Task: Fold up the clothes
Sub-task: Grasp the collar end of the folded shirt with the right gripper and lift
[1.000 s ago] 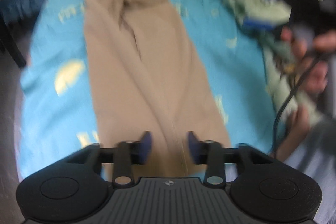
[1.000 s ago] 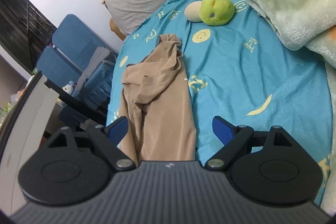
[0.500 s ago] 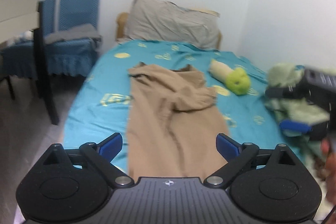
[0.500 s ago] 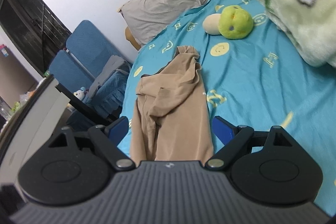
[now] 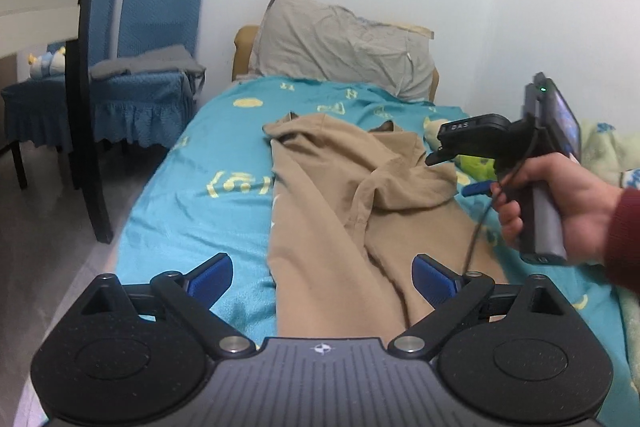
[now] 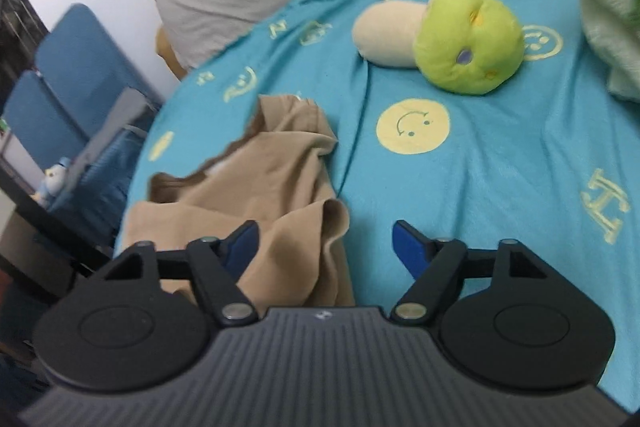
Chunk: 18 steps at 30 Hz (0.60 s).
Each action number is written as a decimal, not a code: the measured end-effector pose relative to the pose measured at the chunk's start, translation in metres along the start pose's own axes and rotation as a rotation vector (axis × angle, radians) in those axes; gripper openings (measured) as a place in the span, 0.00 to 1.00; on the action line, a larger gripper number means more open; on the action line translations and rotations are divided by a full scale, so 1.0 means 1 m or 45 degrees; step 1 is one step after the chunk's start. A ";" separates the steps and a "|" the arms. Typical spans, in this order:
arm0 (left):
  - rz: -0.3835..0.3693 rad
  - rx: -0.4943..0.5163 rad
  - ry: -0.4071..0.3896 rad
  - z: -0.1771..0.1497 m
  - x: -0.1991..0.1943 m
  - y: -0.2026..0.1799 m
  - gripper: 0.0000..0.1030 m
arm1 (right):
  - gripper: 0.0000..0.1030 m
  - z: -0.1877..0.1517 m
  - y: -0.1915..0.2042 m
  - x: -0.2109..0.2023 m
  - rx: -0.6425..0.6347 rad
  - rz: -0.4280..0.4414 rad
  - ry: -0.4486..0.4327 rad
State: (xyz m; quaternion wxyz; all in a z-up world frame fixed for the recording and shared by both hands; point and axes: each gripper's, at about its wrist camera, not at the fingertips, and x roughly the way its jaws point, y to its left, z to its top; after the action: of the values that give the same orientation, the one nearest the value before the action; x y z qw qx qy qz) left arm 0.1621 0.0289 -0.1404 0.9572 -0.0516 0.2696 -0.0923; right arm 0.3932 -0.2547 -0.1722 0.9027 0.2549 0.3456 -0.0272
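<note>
1. Your left tongs (image 5: 322,277) stand wide, released, nothing between the blue pads (image 5: 210,277); they hover low over the near end of the tan trousers (image 5: 328,227)
2. Your right tongs (image 6: 324,245) are closing; the pads do not press on anything. A bunched fold of the tan cloth lies in the gap, nearer the left pad (image 6: 240,247); whether it touches that pad you cannot tell. The right pad stands over bare sheet
3. In the left wrist view your right hand (image 5: 560,203), in a dark red sleeve (image 5: 624,239), grips the handle of the right tool above the right edge of the trousers
4. The trousers lie lengthwise on the bed, legs running toward you, the waist end rumpled and partly folded over toward the pillow
5. The teal bed sheet (image 6: 500,167), printed with yellow smiley faces, carries a green and cream plush toy (image 6: 460,39) beyond the trousers, apart from them
6. A pale green blanket (image 6: 600,7) lies at the right edge of the bed
7. A grey pillow (image 5: 340,43) leans at the head of the bed; blue covered chairs (image 5: 152,27) stand to its left, beside the bed
</note>
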 end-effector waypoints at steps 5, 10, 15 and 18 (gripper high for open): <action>-0.025 -0.115 0.045 -0.001 0.014 0.015 0.95 | 0.09 0.003 0.026 -0.002 -0.175 -0.002 -0.032; -0.026 -0.197 0.042 0.000 0.009 0.023 0.95 | 0.07 0.018 0.084 -0.037 -0.433 0.099 -0.160; -0.026 -0.189 0.015 0.002 -0.002 0.019 0.95 | 0.06 0.050 0.138 -0.066 -0.526 0.229 -0.290; -0.032 -0.151 0.008 0.002 -0.006 0.013 0.95 | 0.06 0.061 0.145 -0.059 -0.602 0.152 -0.330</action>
State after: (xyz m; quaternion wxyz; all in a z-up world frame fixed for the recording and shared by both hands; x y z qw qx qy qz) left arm 0.1595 0.0428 -0.1377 0.9503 -0.1115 0.2770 -0.0884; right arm 0.4189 -0.1652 -0.0319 0.9738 0.0515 0.2084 0.0751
